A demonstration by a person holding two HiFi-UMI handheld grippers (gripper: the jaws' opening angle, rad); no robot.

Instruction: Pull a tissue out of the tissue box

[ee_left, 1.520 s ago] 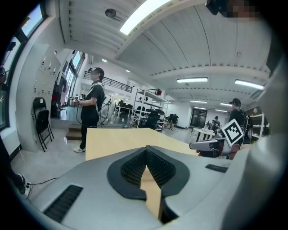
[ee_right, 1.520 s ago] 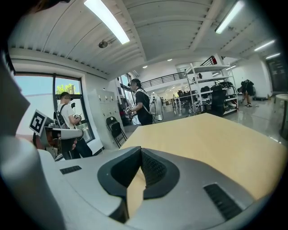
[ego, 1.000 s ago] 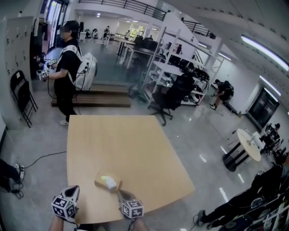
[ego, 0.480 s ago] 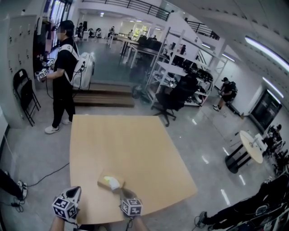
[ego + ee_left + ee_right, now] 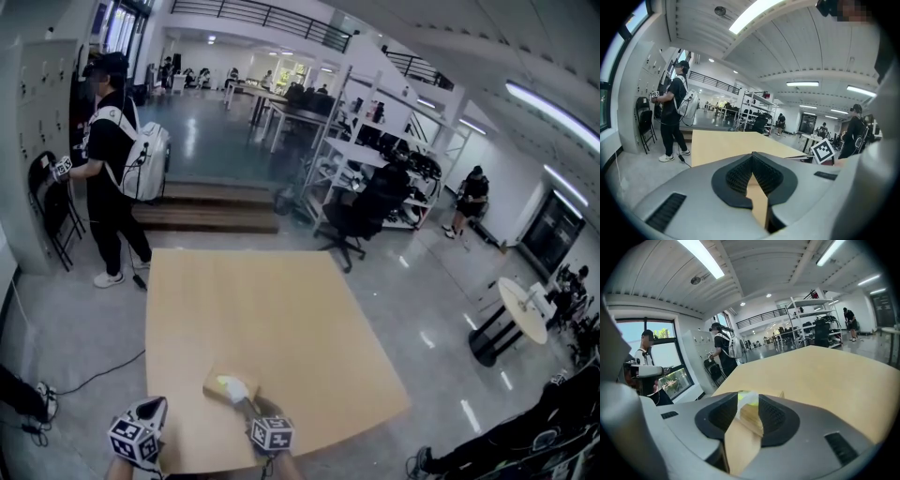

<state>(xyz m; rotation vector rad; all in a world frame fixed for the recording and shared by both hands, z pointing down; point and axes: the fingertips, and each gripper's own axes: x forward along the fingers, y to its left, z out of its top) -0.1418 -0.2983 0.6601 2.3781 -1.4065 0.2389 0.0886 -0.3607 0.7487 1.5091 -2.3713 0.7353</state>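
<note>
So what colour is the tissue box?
The tissue box is light brown with a pale yellow-green top, clearest in the head view.

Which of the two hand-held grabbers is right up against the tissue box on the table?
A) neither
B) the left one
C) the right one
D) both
C: the right gripper points at the tissue box, which shows between its opening jaws, while the left gripper sits off to the side, jaws together over the table.

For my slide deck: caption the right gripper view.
Right gripper, jaws opening, with the tissue of the tissue box between them, on a wooden table.
</note>
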